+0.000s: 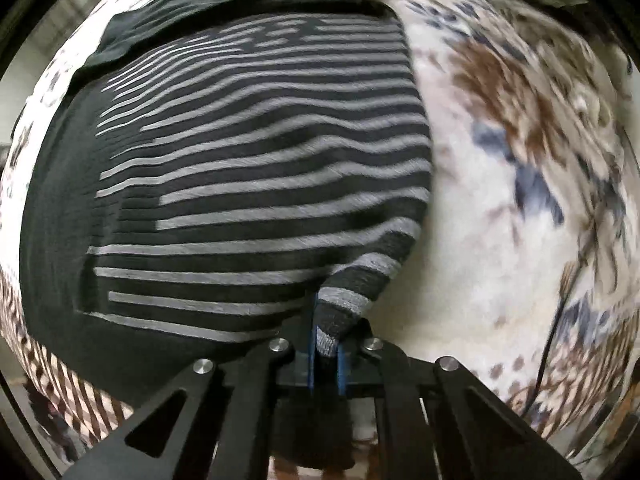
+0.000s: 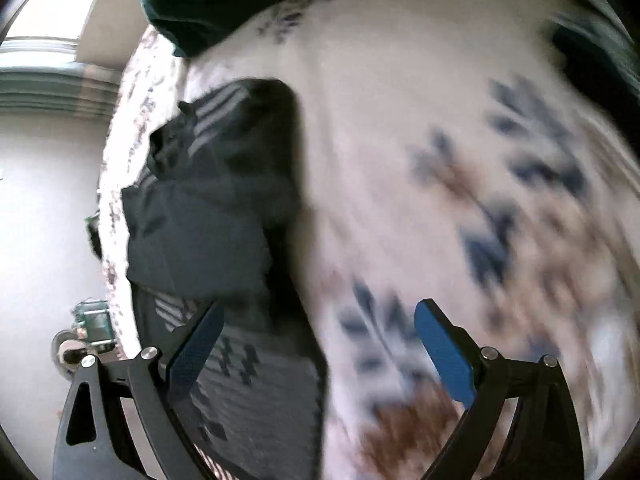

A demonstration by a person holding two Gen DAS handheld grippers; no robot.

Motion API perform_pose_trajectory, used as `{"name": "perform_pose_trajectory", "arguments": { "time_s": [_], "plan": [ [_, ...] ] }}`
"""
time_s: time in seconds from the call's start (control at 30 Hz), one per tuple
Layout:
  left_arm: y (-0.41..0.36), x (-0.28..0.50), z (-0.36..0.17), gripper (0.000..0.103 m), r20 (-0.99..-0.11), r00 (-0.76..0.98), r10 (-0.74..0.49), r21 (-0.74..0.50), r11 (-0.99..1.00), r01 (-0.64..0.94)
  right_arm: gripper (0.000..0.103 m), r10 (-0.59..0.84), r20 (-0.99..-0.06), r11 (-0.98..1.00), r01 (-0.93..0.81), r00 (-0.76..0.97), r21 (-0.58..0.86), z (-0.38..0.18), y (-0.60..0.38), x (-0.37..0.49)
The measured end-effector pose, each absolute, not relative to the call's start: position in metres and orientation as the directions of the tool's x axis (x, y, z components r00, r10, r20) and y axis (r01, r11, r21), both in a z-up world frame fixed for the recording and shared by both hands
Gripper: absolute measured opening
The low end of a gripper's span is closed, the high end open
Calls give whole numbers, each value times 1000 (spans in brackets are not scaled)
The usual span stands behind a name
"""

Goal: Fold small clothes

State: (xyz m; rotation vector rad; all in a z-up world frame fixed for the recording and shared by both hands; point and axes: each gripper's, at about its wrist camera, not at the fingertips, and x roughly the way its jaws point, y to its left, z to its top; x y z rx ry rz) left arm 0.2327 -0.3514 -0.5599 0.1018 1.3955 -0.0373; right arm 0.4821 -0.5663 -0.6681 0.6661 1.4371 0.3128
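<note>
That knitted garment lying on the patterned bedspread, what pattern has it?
Black with grey horizontal stripes, clearest in the left wrist view.

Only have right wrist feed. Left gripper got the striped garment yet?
Observer: Yes. The left gripper is shut on a corner of the striped garment.
Operator: Rest of it lifted?
Observer: No, it lies spread on the patterned blanket, stripes up.
Operator: Right gripper visible from there?
Observer: Cannot tell; something blue and blurred shows at the top edge. In its own view the right gripper is open, holding nothing.
</note>
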Motion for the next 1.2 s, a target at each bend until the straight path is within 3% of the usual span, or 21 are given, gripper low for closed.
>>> {"name": "perform_pose_trajectory", "arguments": {
  "time_s": [0.17,0.3,0.4,0.43,0.47,0.5,0.53,0.57,0.73,0.9,1.2],
  "plan": [
    [-340,240,-548,5,-980,196,23,32,998,45,99,615,-780,756,195,115,625,-713,-541,551],
    [-339,233,-537,5,-977,212,14,19,1000,23,99,618,-774,762,136,139,633,-713,-522,573],
    [-333,228,-532,5,-975,223,7,8,1000,2,91,671,-732,726,93,115,681,-710,-508,575],
    [-332,229,-530,5,-974,228,10,9,1000,-5,78,672,-734,730,80,98,679,-711,-502,576],
    [-322,217,-524,5,-972,233,11,10,1000,-8,56,662,-744,742,68,87,667,-712,-497,576],
    [-323,212,-522,5,-971,237,11,8,1000,-13,43,651,-754,751,73,86,657,-713,-495,575],
    [-320,212,-519,5,-970,244,12,6,1000,-24,24,649,-756,750,91,84,655,-716,-496,576],
    [-318,211,-517,5,-968,250,15,9,1000,-29,20,661,-745,735,123,92,667,-716,-499,577],
    [-293,210,-492,4,-955,295,28,4,997,-82,16,675,-729,703,202,113,682,-694,-503,571],
    [-242,208,-462,4,-939,341,48,-18,982,-188,14,605,-788,768,179,114,615,-636,-476,575],
    [-114,196,-455,4,-924,380,46,-117,911,-395,13,461,-882,880,77,94,468,-547,-349,622]
  ]
}}
